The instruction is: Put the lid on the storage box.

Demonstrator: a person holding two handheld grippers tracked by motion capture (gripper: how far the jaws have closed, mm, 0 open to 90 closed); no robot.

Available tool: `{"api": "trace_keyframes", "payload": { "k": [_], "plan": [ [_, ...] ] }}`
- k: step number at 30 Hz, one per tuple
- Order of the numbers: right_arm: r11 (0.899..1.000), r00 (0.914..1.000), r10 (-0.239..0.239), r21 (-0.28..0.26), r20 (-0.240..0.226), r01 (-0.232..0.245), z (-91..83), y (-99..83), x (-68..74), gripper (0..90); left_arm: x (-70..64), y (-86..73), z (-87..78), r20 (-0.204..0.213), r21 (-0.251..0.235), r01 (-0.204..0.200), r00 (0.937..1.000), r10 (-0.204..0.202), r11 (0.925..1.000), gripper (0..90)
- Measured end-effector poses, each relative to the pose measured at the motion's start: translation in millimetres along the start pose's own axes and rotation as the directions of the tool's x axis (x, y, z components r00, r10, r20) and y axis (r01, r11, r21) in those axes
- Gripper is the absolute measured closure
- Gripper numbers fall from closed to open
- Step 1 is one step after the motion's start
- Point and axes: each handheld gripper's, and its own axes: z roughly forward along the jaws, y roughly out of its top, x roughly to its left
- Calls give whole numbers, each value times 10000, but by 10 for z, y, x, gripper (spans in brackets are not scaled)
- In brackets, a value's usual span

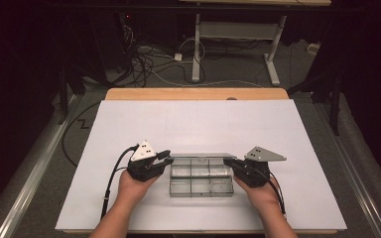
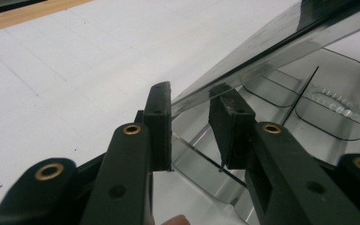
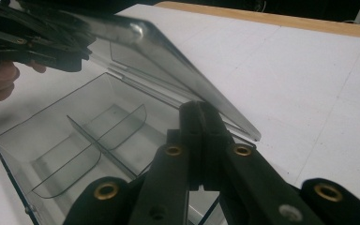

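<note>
Black right tongs [image 3: 201, 140] closed on lid [image 3: 178, 61]

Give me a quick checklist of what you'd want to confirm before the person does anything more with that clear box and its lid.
1. Right gripper firmly pinching the lid of the clear compartment box: ok, its jaws look closed on the lid's edge.
2. Left gripper gripping the lid: not ok, its jaws stand apart with the lid edge between them.
3. Lid raised off the box: ok, it is tilted up above the dividers.
4. Compartments empty, nothing to spill: ok from what the gripper views show; the far compartments cannot be told.
5. Box flat on the white table sheet: ok.
6. Hinge intact: cannot tell.
</note>
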Motion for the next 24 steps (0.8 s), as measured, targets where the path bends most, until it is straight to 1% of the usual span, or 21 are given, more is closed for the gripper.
{"api": "trace_keyframes", "payload": {
  "k": [4,7,13,16,19,21,23,24],
  "plan": [
    [10000,10000,-45,28,11,45,-5,-10,5,900,-9,-57,-42,-3,17,109,9999,-109,9999,679],
    [10000,10000,-79,33,15,79,-11,-23,13,900,-10,-100,-70,-105,205,282,9996,-280,9994,679],
    [9998,9999,-138,133,33,138,-31,-76,21,900,-62,-152,-106,211,239,609,9979,-614,9979,706],
    [9999,9999,-121,78,26,121,-54,-97,24,900,-116,-170,-125,320,303,611,9976,-621,9977,764],
    [9999,9999,-136,54,7,136,-75,-117,34,900,-170,-182,-147,586,257,694,9958,-709,9973,830],
    [9999,9999,-133,56,0,133,-85,-131,43,900,-211,-178,-150,790,258,630,9948,-649,9977,870],
    [9998,9999,-168,72,-21,168,-88,-143,52,900,-242,-173,-157,1033,189,680,9922,-696,9975,877],
    [9998,9998,-174,98,-43,174,-92,-148,56,900,-262,-169,-161,1074,157,662,9919,-675,9977,877]
  ]
}}
